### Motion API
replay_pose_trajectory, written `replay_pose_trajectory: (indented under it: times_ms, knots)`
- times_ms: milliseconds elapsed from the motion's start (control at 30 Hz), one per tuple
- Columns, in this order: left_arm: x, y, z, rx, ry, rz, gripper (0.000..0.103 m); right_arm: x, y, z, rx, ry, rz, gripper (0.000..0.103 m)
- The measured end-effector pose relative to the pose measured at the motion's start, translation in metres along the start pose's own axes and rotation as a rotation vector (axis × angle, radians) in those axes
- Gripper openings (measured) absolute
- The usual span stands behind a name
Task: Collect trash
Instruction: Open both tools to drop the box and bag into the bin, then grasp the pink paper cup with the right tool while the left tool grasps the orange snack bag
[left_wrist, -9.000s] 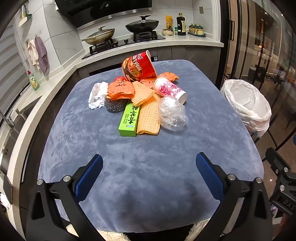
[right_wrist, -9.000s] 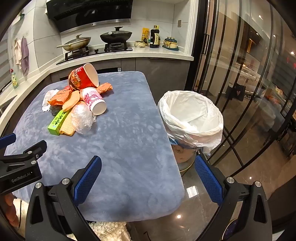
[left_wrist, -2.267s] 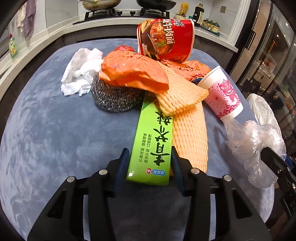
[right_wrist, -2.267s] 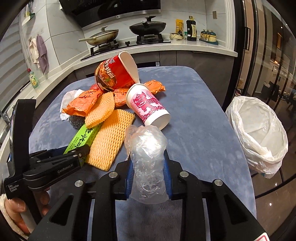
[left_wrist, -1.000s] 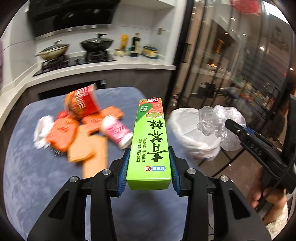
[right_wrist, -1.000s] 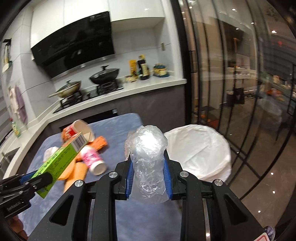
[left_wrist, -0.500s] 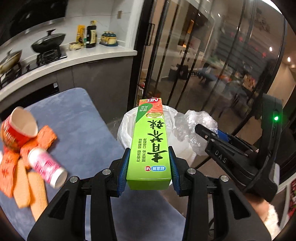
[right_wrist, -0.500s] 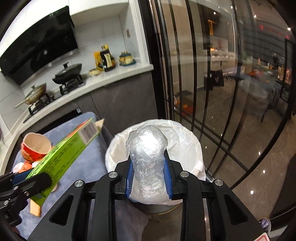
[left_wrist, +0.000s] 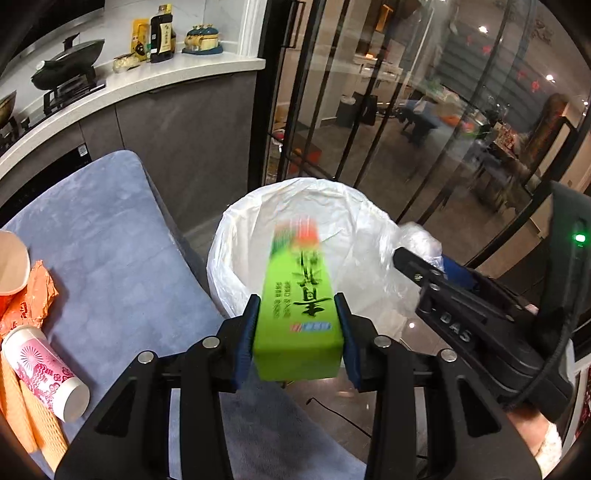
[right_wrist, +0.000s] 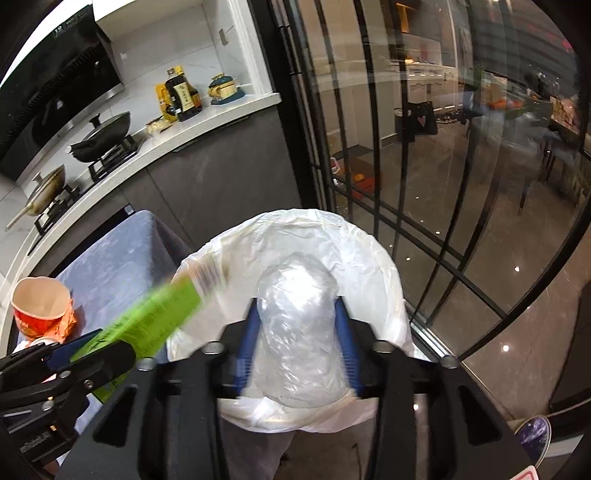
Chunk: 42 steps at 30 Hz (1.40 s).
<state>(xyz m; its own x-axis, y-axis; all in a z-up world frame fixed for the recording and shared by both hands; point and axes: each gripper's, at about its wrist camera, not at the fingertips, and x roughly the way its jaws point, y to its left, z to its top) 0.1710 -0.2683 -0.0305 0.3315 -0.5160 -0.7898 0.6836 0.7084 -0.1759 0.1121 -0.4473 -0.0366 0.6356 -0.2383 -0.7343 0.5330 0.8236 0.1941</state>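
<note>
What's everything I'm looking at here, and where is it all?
Green cardboard box: one, between the left gripper's fingers, over the bin.
Crumpled clear plastic bag: one, between the right gripper's fingers, over the bin.
White-lined trash bin: one, beside the table.
Blue-grey table cloth: one, left.
Pink-patterned paper cup: one, lying on cloth.
Red noodle cup: one, on cloth.
Orange wrapper: at least one, crumpled.
Black wok: one, on stove.
Left gripper: black, blue pads.
Right gripper: same.
</note>
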Motion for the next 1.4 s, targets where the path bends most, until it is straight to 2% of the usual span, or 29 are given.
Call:
replay_pose_trajectory:
  times_ms: [133, 167, 200, 433, 633, 867, 1133, 1400]
  knots:
    - [0.001, 0.005, 0.001, -0.024, -0.015, 0.013, 0.063, -0.007, 0.001, 0.000, 0.000, -0.027, -0.017, 0.056]
    - [-0.001, 0.007, 0.000, -0.034, -0.025, 0.025, 0.072, -0.009, 0.001, 0.000, -0.002, -0.034, -0.020, 0.059]
    - [-0.003, 0.008, 0.000, -0.038, -0.036, 0.031, 0.075, -0.012, 0.002, 0.001, -0.004, -0.044, -0.025, 0.059]
    - [-0.026, 0.011, 0.000, -0.003, -0.110, 0.081, 0.078, -0.039, 0.012, 0.008, -0.004, -0.111, -0.007, 0.063]
    - [-0.054, 0.027, -0.005, -0.036, -0.155, 0.119, 0.080, -0.068, 0.031, 0.008, -0.018, -0.167, 0.027, 0.065]
    - [-0.090, 0.054, -0.021, -0.065, -0.183, 0.251, 0.081, -0.100, 0.061, 0.002, -0.054, -0.200, 0.094, 0.066]
    - [-0.135, 0.107, -0.057, -0.195, -0.199, 0.353, 0.083, -0.135, 0.118, -0.019, -0.175, -0.242, 0.139, 0.069]
    - [-0.176, 0.166, -0.103, -0.349, -0.199, 0.451, 0.087, -0.150, 0.178, -0.049, -0.278, -0.221, 0.220, 0.071]
